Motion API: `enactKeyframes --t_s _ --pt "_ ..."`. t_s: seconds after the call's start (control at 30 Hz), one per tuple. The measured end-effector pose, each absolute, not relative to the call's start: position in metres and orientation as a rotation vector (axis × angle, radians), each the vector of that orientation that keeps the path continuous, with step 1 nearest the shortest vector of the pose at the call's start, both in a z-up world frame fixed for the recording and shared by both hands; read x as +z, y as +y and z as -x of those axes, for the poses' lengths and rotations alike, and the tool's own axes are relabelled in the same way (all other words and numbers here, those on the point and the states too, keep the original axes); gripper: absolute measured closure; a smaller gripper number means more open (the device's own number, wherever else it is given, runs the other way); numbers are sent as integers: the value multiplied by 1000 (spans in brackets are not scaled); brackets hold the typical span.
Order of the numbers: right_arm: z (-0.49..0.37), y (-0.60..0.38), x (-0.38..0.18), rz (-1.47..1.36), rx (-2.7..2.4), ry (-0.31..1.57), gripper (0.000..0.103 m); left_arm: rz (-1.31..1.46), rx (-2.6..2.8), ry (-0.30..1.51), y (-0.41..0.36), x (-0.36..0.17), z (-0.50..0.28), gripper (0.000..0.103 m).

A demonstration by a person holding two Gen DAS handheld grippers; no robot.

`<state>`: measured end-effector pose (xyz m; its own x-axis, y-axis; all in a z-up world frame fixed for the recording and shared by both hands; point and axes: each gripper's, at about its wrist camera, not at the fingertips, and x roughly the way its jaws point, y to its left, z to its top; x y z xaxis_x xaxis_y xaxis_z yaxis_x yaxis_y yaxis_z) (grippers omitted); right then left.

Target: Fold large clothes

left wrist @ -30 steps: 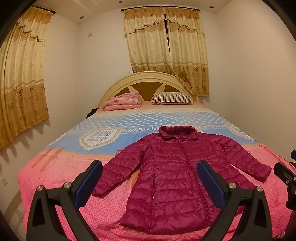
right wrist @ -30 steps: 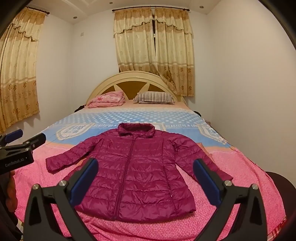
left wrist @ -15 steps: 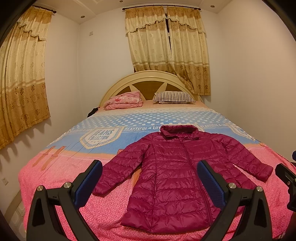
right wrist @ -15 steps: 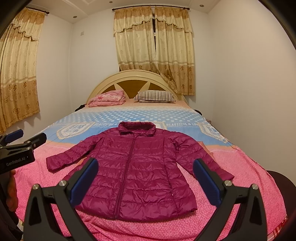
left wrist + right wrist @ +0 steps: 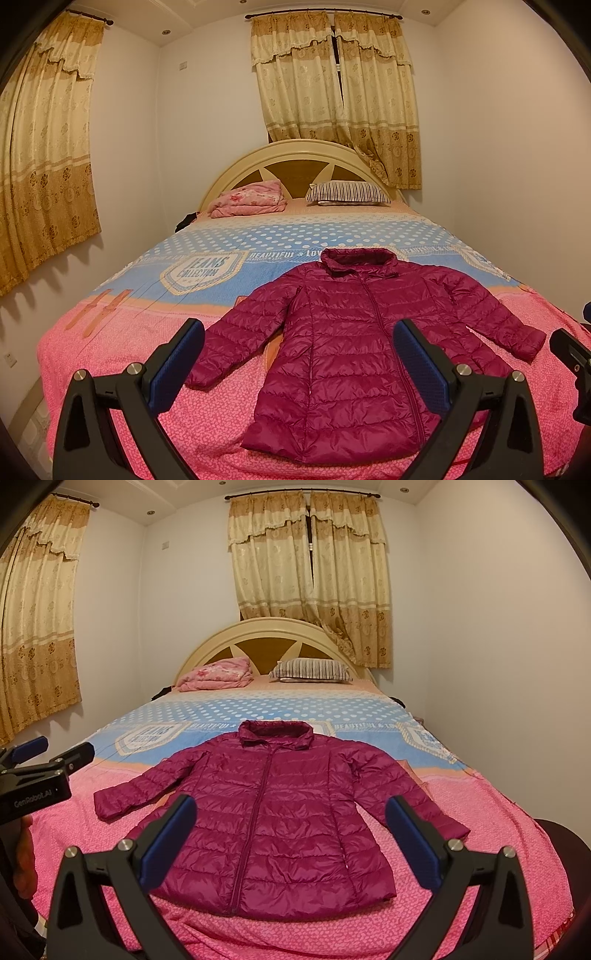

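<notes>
Left wrist view looks down the bed [image 5: 110,332] from its foot, and the left gripper [image 5: 299,363] stands with its two blue-padded fingers [image 5: 177,363] spread wide, nothing between them and nothing touching them; it hovers above the pink foot end of the bedspread, near the jacket's hem. A magenta quilted jacket [image 5: 354,339] lies flat on the bed, front up and zipped, collar toward the headboard [image 5: 295,155] and hem toward the foot, both sleeves spread outward, unfolded. Right wrist view shows the right gripper [image 5: 290,843] equally wide apart, blue pads [image 5: 413,842] empty and clear of the fabric, raised over the jacket [image 5: 280,812] near its hem. At the left edge of that view the other gripper's black body [image 5: 33,786] shows, off to the side of the jacket's sleeve cuff, with part of a hand [image 5: 22,864] below it. Beyond the jacket, against the headboard, sit a folded pink blanket [image 5: 251,197] and a striped pillow [image 5: 347,192], well apart from the jacket. Gold curtains [image 5: 332,92] hang behind the headboard
</notes>
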<state>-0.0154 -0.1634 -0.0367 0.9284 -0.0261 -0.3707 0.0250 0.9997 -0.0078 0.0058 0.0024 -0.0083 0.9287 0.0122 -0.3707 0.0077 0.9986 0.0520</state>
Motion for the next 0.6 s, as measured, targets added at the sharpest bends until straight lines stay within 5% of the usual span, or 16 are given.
enactKeyframes --t_s 0.6 --pt "14 -160 -38 1 -19 391 0 -49 5 380 4 -10 -7 1"
